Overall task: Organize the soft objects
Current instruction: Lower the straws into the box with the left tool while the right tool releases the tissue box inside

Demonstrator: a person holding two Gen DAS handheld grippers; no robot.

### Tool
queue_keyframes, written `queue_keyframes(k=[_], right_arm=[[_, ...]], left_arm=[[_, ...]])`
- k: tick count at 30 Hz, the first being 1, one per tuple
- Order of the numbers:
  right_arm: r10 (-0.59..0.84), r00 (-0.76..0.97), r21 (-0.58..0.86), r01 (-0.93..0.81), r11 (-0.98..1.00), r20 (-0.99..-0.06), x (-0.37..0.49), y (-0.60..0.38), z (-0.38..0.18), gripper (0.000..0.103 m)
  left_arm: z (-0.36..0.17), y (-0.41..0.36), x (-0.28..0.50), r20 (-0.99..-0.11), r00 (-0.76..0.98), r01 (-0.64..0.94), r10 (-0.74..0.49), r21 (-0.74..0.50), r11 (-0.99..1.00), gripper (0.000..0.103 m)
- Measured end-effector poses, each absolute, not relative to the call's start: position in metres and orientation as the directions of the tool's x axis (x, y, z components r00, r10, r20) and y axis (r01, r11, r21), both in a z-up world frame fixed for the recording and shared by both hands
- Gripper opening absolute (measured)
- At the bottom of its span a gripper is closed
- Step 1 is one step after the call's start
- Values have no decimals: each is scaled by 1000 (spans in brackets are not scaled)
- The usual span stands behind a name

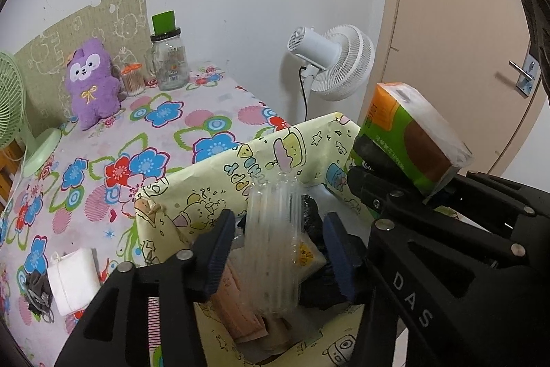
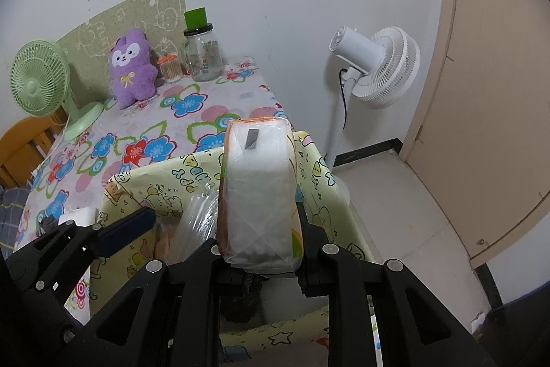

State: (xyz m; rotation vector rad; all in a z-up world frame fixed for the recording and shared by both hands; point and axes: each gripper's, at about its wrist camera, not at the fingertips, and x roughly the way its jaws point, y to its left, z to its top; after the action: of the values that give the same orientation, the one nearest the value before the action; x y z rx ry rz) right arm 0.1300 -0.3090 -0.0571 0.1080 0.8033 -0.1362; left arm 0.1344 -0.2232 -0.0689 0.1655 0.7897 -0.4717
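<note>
Centrally, the right gripper (image 2: 261, 250) clamps a plastic-wrapped tissue pack with orange and green printing (image 2: 258, 191), its fingers pressed against both flanks of the pack, which stands on end above a pale yellow storage box printed with cartoon figures (image 2: 192, 174). From the left wrist view the same tissue pack (image 1: 412, 140) appears at right, tilted, held over the far right corner of the box (image 1: 213, 174). The left gripper (image 1: 275, 253) is parted, its blue-padded fingers (image 1: 220, 250) flanking a clear ribbed plastic sleeve (image 1: 275, 246) that rises upright from the box; whether either pad touches the sleeve cannot be told. Inside the box lie a pinkish flat packet (image 1: 237, 308) and dark crumpled material (image 1: 312, 212) beside the sleeve. The box adjoins a table covered in a flowered cloth (image 1: 103, 160). On the cloth, well apart from both grippers, a purple plush animal (image 1: 91, 81) leans at the back wall beside a small jar of cotton swabs (image 1: 132, 79) and a glass jar with a green lid (image 1: 168, 57). A green desk fan (image 2: 37, 81) stands at left; a white folded cloth (image 1: 74, 281) and a dark hair tie (image 1: 36, 294) lie near the table's front edge. A white pedestal fan (image 2: 378, 67) stands on the floor beside a beige door (image 2: 498, 92)
</note>
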Motion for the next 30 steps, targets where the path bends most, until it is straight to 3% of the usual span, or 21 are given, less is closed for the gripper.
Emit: queue_keyframes(k=[5,7,9,11,17,24,30], right_arm=[[-65,683,47,144,989,-727,133,-306,-60,25],[-63,683,45,139,989,-727,133,-305,-61,32],[-56,684,53,138,989,-727,132,-305,-61,55],[-65,701,50,142,989,-710,129,-303,-59,67],[-77,706,30,137,990,-704,126,-296,-57,70],[-91,724,23,146,989,-684,117,-287,-50,81],[-91,736,25,146,989,-670,108,-278,-45,86]], left_arm=[[-68,-222,132,-715,617,462,-330,-11,887,72],[-68,-221,131,-716,619,460,-322,-2,888,73],[-68,-220,130,-718,619,459,-319,1,888,73],[-67,-219,130,-718,621,458,-316,4,889,73],[-66,-213,126,-717,625,455,-308,15,890,74],[-60,-202,118,-707,638,452,-305,23,892,85],[-54,-191,110,-696,655,444,-295,38,895,89]])
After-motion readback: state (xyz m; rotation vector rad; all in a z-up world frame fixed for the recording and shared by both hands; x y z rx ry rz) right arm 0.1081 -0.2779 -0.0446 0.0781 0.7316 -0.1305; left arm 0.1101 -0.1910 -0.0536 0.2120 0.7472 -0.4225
